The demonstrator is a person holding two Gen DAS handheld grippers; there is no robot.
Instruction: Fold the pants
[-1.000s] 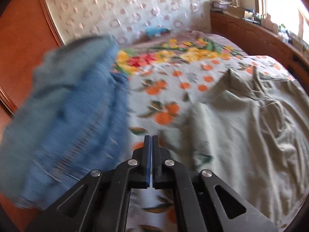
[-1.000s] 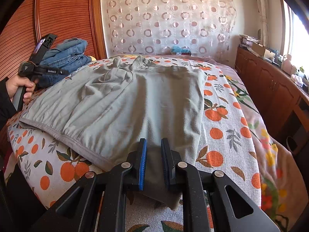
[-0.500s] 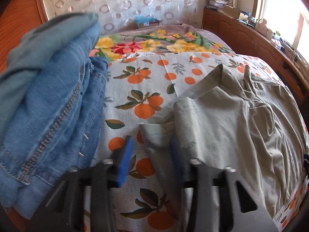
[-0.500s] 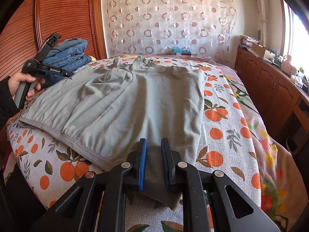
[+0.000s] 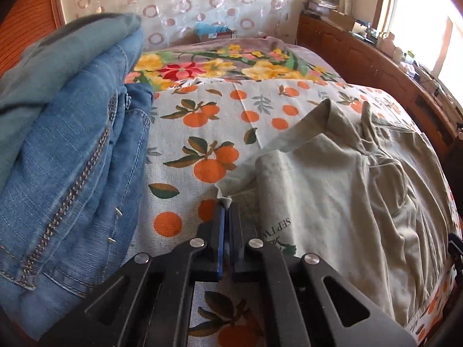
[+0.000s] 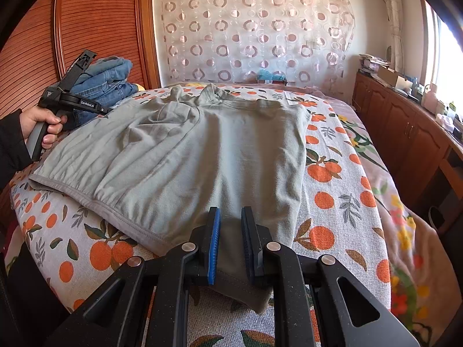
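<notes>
Since the earlier frames, the left gripper [image 5: 226, 206] had opened wide over the corner of the grey-green pants [image 6: 202, 150] and then closed again, its jaws now pinched shut on that corner, a small fold of fabric showing at the tips. Its view had also tipped lower toward the bedspread [image 5: 208, 121]. Right gripper [image 6: 230, 217] was unchanged in position, its jaws narrowly parted and clamped on a fold of the pants' near edge, the cloth passing between the blue pads [image 6: 214, 243]. Pants lay spread flat directly ahead of the right gripper, the elastic waistband running away to its left toward the person's hand [image 6: 40, 124] holding the left gripper. A stack of folded blue jeans [image 5: 69, 156] sat immediately left of the left gripper, apart from the pants. Printed lettering on the pants was visible just right of the left gripper's jaws, only partly legible.
</notes>
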